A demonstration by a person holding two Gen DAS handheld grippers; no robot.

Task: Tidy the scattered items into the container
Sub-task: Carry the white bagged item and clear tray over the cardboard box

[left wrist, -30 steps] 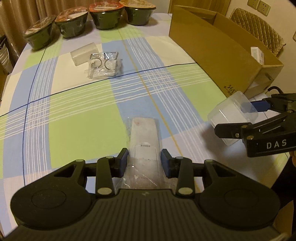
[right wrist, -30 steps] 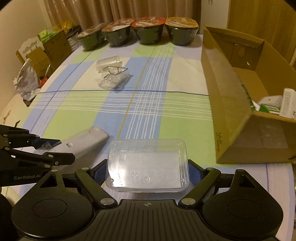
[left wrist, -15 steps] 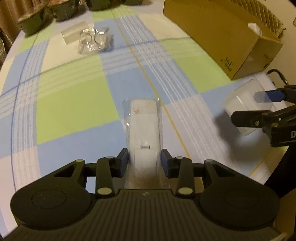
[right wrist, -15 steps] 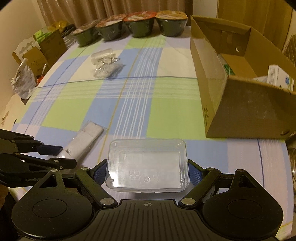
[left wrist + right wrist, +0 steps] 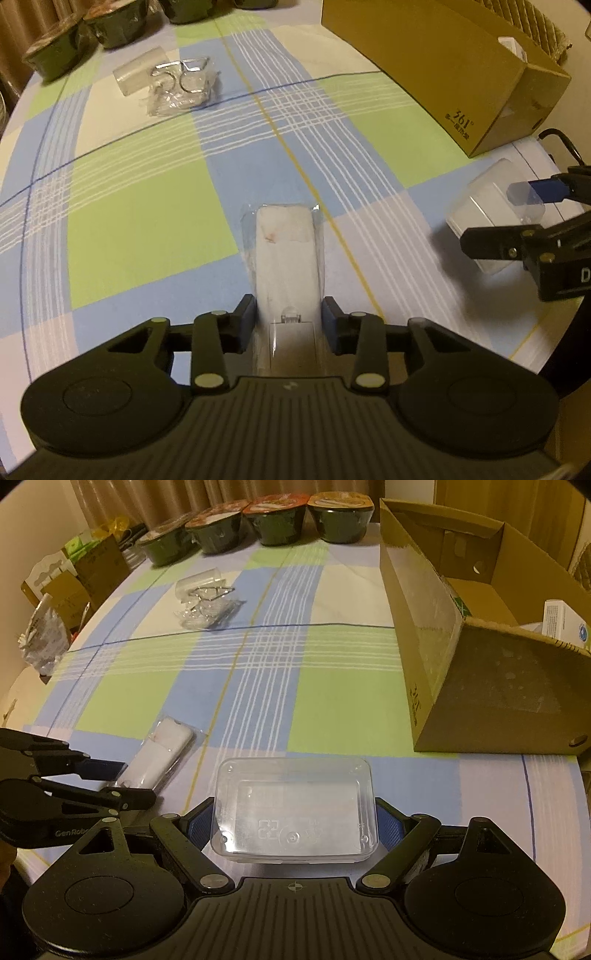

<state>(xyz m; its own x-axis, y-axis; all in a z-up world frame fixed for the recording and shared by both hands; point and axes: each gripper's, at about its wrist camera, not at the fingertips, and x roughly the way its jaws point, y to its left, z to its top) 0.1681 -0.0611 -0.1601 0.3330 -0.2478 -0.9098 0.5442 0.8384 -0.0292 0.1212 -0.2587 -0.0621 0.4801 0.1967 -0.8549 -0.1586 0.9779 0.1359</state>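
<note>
1. Wrapped white pack [image 5: 286, 254], seen from my left wrist, ran straight out ahead of my left gripper [image 5: 288, 319], its near end clamped between the two blue pads. I judged it light and fairly stiff inside a slick clear sleeve, so holding the body and not the loose film seemed wisest. The cardboard box [image 5: 461, 77] sat well ahead to the right.

2. From my right wrist, the clear plastic tub [image 5: 295, 808] sat directly in front of my right gripper [image 5: 295, 821], pinched by its short ends. It looked very light, thin-walled and easily crushed, so I judged a gentle squeeze low on the walls best. The box [image 5: 495, 686] stood ahead to the right, open at the top; a clear bundle [image 5: 205, 603] lay far ahead to the left, untouched.
</note>
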